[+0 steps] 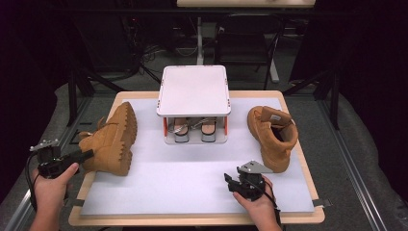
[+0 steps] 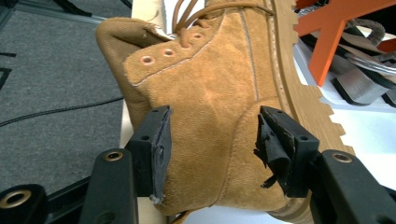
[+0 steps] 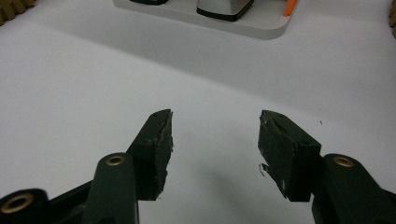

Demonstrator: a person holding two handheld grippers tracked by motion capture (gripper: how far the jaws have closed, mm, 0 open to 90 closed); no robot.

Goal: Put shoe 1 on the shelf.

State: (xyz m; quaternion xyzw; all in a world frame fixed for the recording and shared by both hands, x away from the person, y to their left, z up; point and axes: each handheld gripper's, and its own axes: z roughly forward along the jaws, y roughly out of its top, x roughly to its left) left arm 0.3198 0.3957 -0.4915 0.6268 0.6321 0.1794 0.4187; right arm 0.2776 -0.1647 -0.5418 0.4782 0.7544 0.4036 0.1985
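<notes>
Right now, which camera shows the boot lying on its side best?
The high view: the tipped boot shows whole, sole facing inward. The left gripper view gives only its suede heel close up; the right gripper view catches a sliver of sole.

I have my left gripper (image 2: 212, 140) spread around the heel of the tan suede boot (image 2: 210, 79) lying on its side at the table's edge (image 2: 144, 9), an orange rack leg (image 2: 327, 42) just beyond its sole.

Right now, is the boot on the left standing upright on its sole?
No, the left boot lies on its side, its lugged sole facing the shelf.
</notes>
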